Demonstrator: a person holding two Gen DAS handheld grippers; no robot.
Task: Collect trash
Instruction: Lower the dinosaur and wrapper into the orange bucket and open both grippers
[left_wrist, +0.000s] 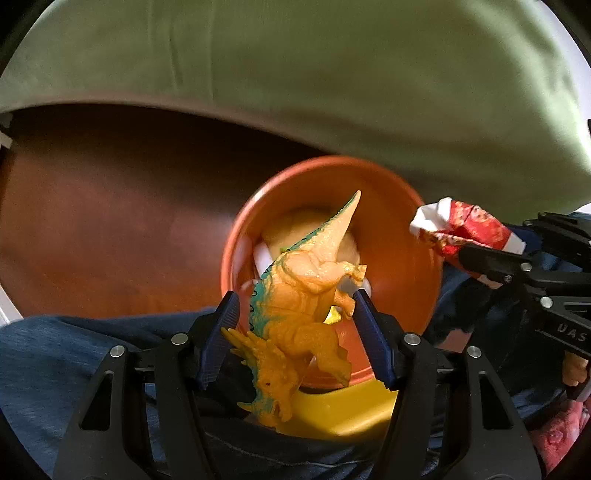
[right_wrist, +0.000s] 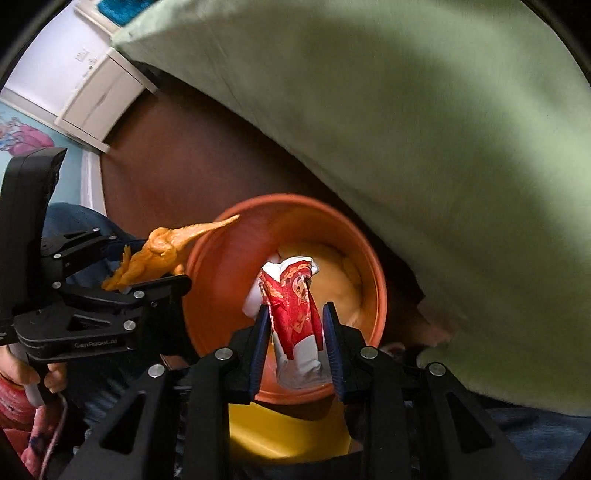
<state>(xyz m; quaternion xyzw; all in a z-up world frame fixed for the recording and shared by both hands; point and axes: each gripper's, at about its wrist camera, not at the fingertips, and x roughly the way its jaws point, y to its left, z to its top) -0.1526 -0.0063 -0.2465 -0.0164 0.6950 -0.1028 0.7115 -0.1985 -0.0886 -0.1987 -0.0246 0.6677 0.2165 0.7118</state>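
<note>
The left gripper (left_wrist: 295, 314) is squeezing an orange toy dinosaur (left_wrist: 303, 295) over the orange bin (left_wrist: 406, 236). The right gripper (right_wrist: 295, 336) is pinching a crumpled red and white wrapper (right_wrist: 295, 314) above the same bin, beside the big green cloth (right_wrist: 443, 147).

- a broad sage-green fabric (left_wrist: 332, 85) fills the upper part of both views, soft and creased (bedding or a cushion, hard to say which).
- under it runs a dark reddish-brown wooden surface (left_wrist: 110, 221) with a faint sheen.
- in the right wrist view, a white panelled piece of furniture (right_wrist: 99, 96) stands at the upper left, a white wall (right_wrist: 48, 55) behind it.
- beside that, a pale blue surface with a pink cartoon picture (right_wrist: 26, 138) on it.
- a strip of teal blue (right_wrist: 122, 9) shows at the very top edge.
- light is warm and uneven; the wood falls into shadow below the fabric.
</note>
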